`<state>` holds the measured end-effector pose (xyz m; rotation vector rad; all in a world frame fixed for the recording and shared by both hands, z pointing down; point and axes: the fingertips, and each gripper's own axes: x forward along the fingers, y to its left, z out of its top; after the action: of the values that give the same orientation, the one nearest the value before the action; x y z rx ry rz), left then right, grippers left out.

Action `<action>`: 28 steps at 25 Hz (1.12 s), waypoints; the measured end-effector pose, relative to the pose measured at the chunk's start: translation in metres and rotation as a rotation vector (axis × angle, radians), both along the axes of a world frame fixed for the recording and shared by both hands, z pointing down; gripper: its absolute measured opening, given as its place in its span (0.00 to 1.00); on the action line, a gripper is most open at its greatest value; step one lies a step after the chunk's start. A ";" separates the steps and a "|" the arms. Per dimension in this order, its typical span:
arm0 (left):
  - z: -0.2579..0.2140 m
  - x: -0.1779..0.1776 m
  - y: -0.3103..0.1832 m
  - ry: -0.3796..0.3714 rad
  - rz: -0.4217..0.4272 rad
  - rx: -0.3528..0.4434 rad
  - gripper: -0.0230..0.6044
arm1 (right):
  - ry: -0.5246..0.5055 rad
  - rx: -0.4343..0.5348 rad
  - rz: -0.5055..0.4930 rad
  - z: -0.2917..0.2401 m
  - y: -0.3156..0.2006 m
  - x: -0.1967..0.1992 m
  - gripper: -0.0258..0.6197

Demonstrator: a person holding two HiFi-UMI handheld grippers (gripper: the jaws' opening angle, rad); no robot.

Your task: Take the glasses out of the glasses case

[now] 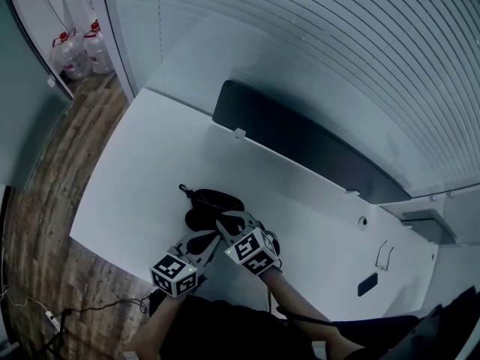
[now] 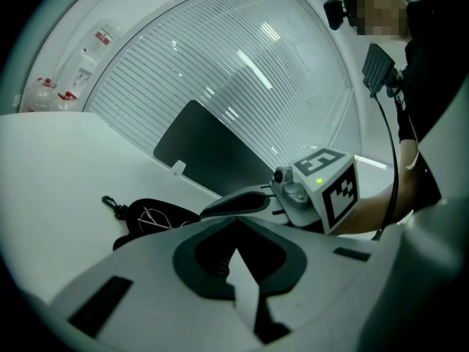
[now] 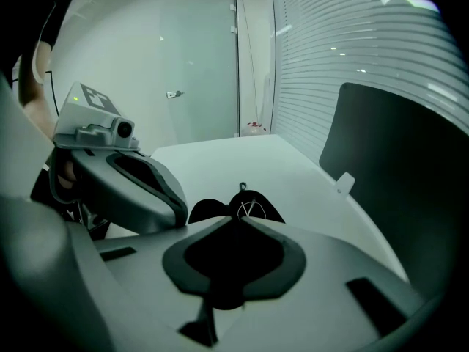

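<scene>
Though the head view hides it, left gripper [image 2: 234, 224] and right gripper [image 3: 242, 219] jaws press together — beside the glasses case [image 2: 173, 214].

A white table [image 1: 150, 171] holds a small black glasses case [image 1: 214, 201] near its front edge, and a long dark panel [image 1: 300, 145] stands up along its back edge.

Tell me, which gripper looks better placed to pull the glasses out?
Right gripper, probably: the glasses in the glasses case lie straight ahead of its tips; from the left gripper they sit off to one side.
</scene>
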<state>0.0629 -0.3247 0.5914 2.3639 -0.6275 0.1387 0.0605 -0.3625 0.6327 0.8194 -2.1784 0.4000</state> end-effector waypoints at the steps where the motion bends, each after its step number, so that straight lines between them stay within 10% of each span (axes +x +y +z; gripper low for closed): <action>1: 0.002 0.000 0.000 0.001 -0.001 -0.007 0.05 | 0.006 -0.010 -0.005 0.003 0.000 0.001 0.09; 28: 0.033 0.006 -0.016 0.034 -0.024 -0.108 0.05 | 0.221 -0.115 -0.152 0.044 -0.016 0.009 0.15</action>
<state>0.0691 -0.3411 0.6246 2.2489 -0.6166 0.1183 0.0695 -0.3788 0.6762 0.6005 -1.9767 0.3381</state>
